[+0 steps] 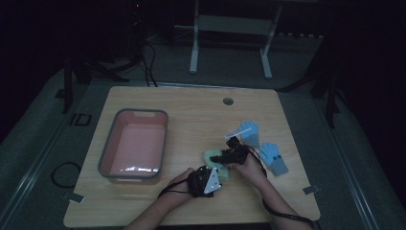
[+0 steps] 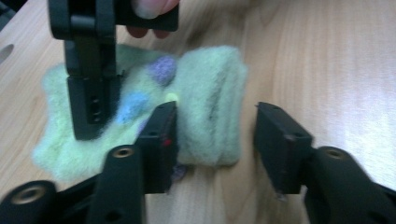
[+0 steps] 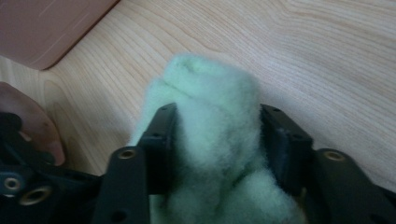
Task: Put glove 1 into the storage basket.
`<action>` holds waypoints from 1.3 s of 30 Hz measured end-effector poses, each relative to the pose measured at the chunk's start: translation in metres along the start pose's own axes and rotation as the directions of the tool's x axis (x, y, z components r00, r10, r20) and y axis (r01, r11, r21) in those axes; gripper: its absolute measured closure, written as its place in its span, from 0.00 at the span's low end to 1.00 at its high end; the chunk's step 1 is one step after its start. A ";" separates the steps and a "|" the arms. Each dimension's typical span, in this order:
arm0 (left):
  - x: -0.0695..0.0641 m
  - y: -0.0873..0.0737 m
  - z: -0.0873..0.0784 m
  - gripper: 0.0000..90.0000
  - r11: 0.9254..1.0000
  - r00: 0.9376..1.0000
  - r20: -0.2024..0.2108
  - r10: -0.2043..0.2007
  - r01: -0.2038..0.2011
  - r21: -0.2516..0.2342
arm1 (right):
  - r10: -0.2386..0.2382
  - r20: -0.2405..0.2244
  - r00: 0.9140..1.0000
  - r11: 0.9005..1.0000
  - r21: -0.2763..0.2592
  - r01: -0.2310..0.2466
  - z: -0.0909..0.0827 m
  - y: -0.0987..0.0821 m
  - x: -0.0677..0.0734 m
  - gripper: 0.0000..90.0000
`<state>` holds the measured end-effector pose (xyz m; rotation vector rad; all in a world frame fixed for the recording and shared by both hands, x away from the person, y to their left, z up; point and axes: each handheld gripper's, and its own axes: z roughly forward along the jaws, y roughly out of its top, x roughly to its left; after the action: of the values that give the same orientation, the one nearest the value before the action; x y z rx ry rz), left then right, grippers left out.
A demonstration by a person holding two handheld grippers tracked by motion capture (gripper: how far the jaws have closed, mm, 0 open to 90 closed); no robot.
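Grasping stage: right gripper [image 3: 215, 140] pinches the green fuzzy sock [image 3: 210, 126] mid-worktop; left gripper [image 2: 215, 140] half-open straddles its cuff, must close.

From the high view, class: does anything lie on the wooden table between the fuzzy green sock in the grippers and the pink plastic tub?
Nothing visible does. The fuzzy green sock lies right of the pink plastic tub, with bare wooden table between them. The right gripper is closed on the sock; the left gripper straddles its fold, one jaw clear.
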<state>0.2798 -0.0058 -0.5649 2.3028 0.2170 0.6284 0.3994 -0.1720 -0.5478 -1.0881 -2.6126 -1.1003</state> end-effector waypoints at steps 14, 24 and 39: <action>0.017 0.012 -0.013 0.85 0.998 0.999 0.029 -0.031 0.029 0.060 | 0.019 -0.022 1.000 0.999 -0.040 -0.020 -0.012 0.004 0.005 0.80; 0.033 0.031 -0.039 0.85 0.998 1.000 0.013 -0.009 0.008 0.065 | -0.013 -0.032 0.999 0.995 -0.097 0.010 -0.034 0.024 0.019 0.80; 0.067 0.033 -0.092 0.85 0.998 0.999 -0.049 -0.004 0.007 0.069 | -0.085 -0.033 0.996 0.984 -0.162 0.078 -0.043 0.072 0.054 0.80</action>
<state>0.2905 0.0485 -0.4599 2.3537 0.2718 0.6849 0.3997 -0.1343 -0.4555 -0.9832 -2.5966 -1.3560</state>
